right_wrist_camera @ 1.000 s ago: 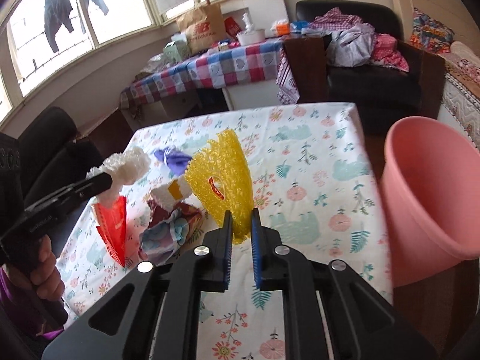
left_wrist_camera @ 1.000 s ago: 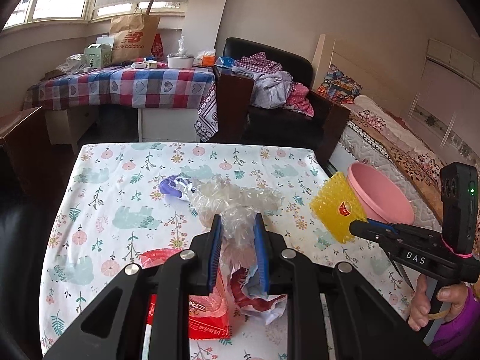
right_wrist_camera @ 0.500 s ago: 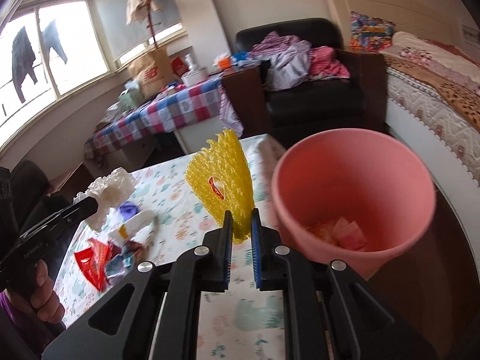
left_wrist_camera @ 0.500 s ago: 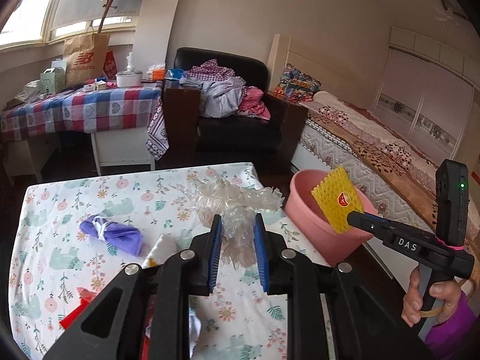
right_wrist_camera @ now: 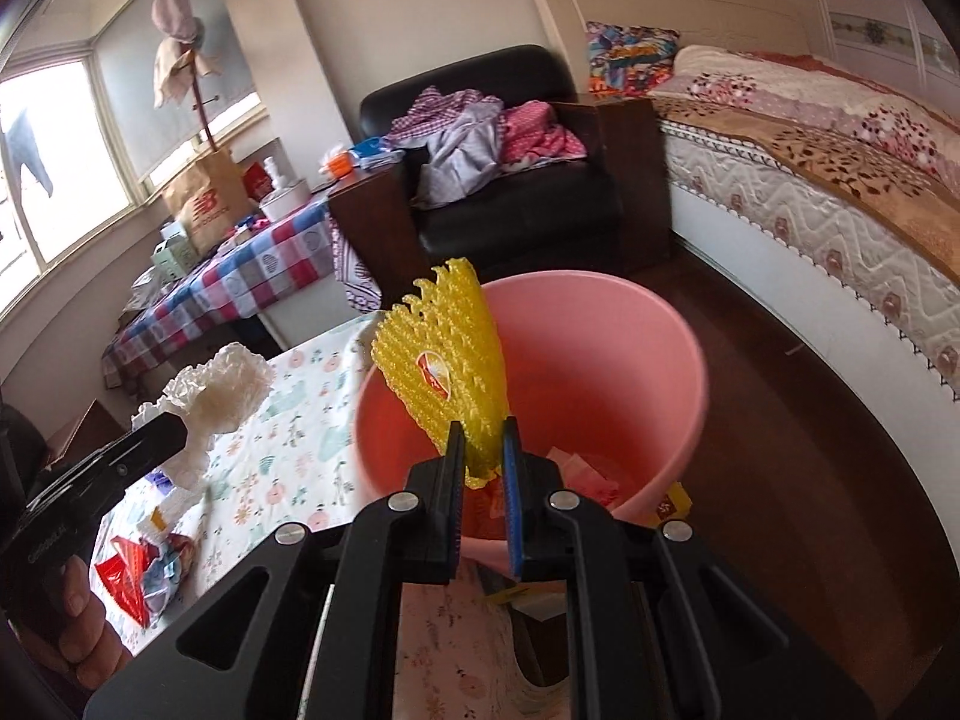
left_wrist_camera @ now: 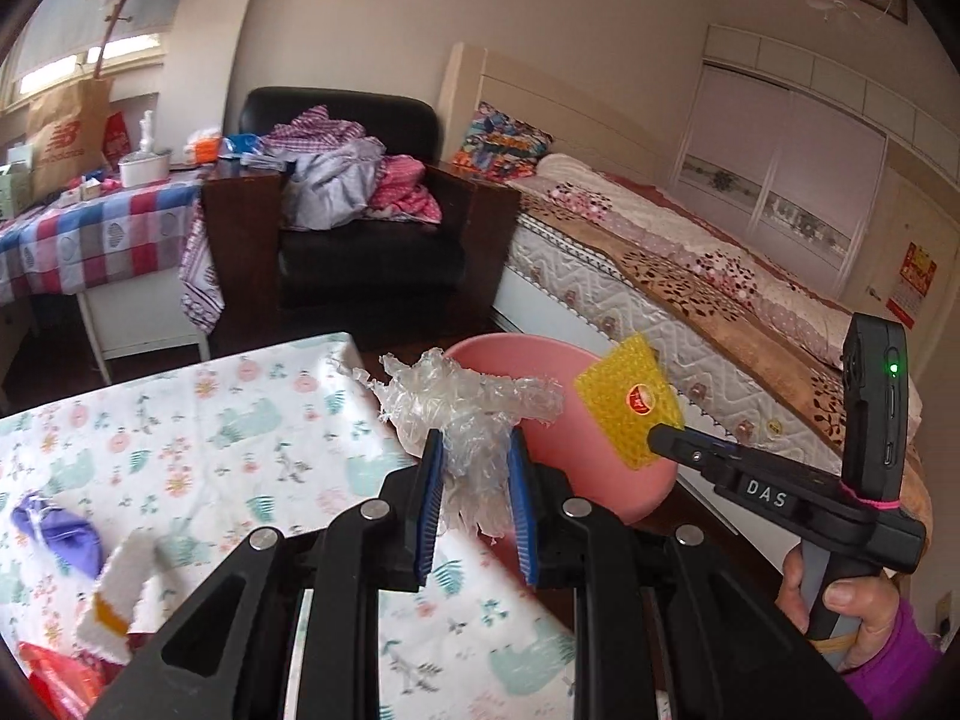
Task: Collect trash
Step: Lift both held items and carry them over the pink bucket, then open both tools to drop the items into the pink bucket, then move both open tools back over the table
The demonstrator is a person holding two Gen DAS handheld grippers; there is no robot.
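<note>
My left gripper [left_wrist_camera: 474, 474] is shut on a crumpled clear plastic wrap [left_wrist_camera: 462, 408] and holds it over the table's right edge, just left of the pink bin [left_wrist_camera: 576, 468]. My right gripper [right_wrist_camera: 483, 450] is shut on a yellow bubbly wrapper [right_wrist_camera: 444, 366] with a red sticker, held above the near rim of the pink bin [right_wrist_camera: 600, 354]. The bin stands on the floor beside the table and holds some wrappers [right_wrist_camera: 588, 474]. The right gripper with the yellow wrapper [left_wrist_camera: 630, 402] also shows in the left wrist view.
The floral-cloth table [left_wrist_camera: 210, 444] still carries a purple wad [left_wrist_camera: 54, 534], a white-and-orange piece [left_wrist_camera: 120, 588] and red wrappers [right_wrist_camera: 126, 570]. A black armchair with clothes [left_wrist_camera: 360, 198], a checked side table [left_wrist_camera: 84, 240] and a bed [left_wrist_camera: 690, 276] stand around.
Both grippers have swung right from over the table toward the pink bin, each keeping its hold. The right gripper has come over the bin's rim.
</note>
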